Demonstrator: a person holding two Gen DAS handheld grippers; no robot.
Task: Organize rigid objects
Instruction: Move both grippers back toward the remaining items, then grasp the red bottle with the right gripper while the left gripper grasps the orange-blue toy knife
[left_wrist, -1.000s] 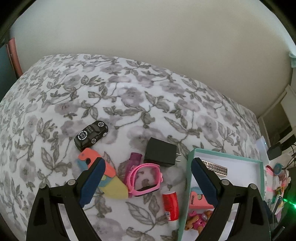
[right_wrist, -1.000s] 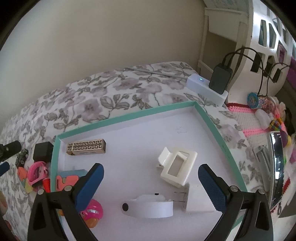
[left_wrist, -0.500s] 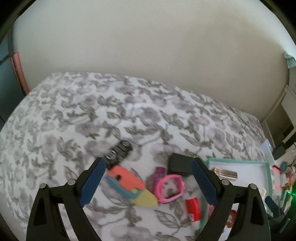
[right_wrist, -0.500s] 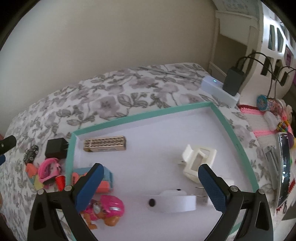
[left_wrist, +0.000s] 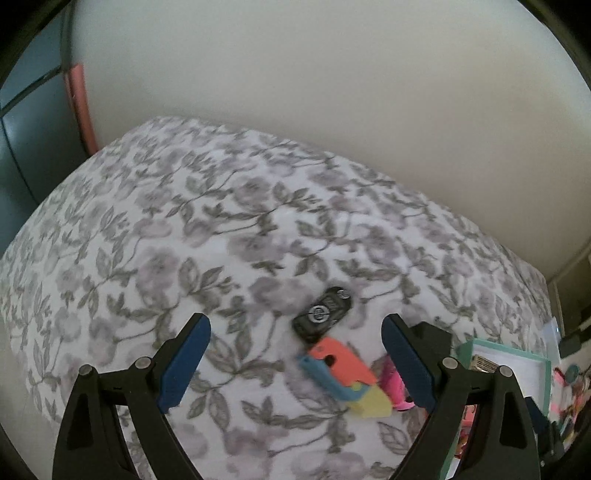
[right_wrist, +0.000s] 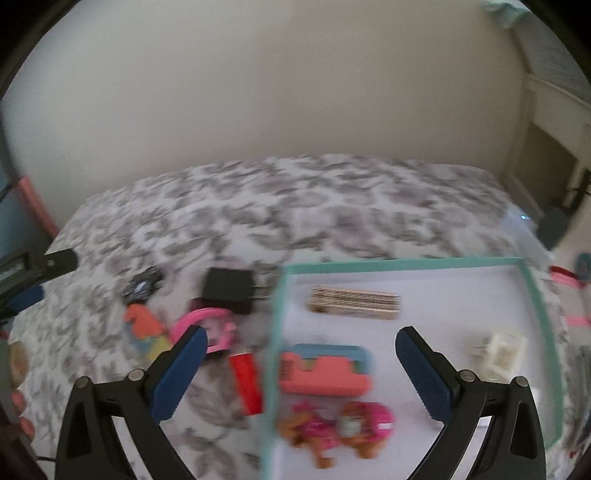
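Note:
My left gripper (left_wrist: 295, 365) is open and empty above the floral bed. A black toy car (left_wrist: 322, 314) lies ahead of it, with an orange, blue and yellow block toy (left_wrist: 343, 373) and a pink watch (left_wrist: 393, 384) to the right. My right gripper (right_wrist: 301, 373) is open and empty over the left edge of the teal-rimmed white tray (right_wrist: 406, 263). In the tray lie a patterned bar (right_wrist: 354, 302), an orange and blue block (right_wrist: 325, 369), a pink pup figure (right_wrist: 332, 424) and a white clip (right_wrist: 498, 347). Left of the tray lie a black charger (right_wrist: 231, 290), the pink watch (right_wrist: 207, 328) and a red tube (right_wrist: 245, 380).
The tray also shows at the right edge of the left wrist view (left_wrist: 517, 356). A wall runs behind the bed. A white power strip (right_wrist: 522, 218) sits at the bed's far right corner. The left gripper's fingers (right_wrist: 26, 295) show at the right wrist view's left edge.
Both grippers swung left. The left view now centres on the toy car with the tray nearly out of frame. The right view moved from the tray's middle to its left edge.

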